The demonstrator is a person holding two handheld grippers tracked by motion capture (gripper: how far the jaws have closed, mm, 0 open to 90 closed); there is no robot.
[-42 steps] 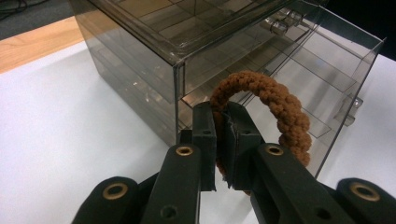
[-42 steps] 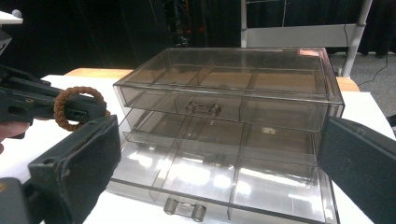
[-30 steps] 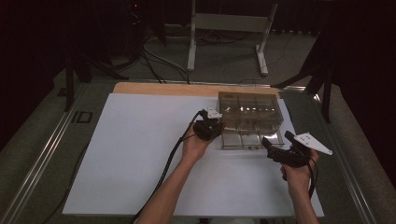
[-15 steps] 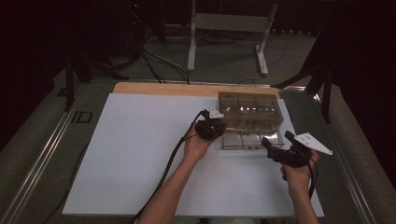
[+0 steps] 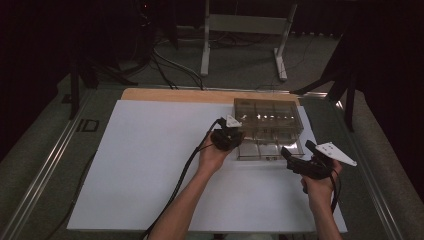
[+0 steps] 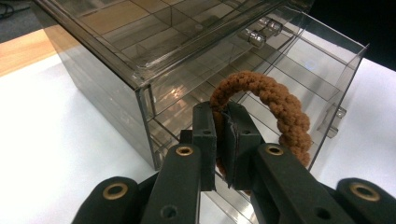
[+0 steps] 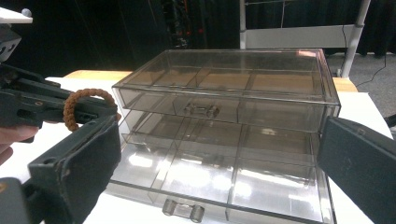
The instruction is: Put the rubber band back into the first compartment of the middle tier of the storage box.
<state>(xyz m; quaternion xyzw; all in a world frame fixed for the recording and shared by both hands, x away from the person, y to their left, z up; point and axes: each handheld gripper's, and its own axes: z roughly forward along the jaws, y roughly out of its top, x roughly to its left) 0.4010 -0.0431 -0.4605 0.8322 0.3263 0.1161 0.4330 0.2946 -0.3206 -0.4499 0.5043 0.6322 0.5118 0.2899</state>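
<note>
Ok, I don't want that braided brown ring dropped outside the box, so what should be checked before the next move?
1. Grip: left gripper pinches the braided brown fabric ring between its pads: ok.
2. Lower drawer of the clear smoky plastic drawer box pulled out: ok.
3. Drawer compartments free of other things: ok.
4. Ring directly above a compartment: cannot tell; it hangs at the box's left front corner.
5. Right gripper open, back from the drawer front: ok.
6. Upper drawer shut, out of the way: ok.
</note>
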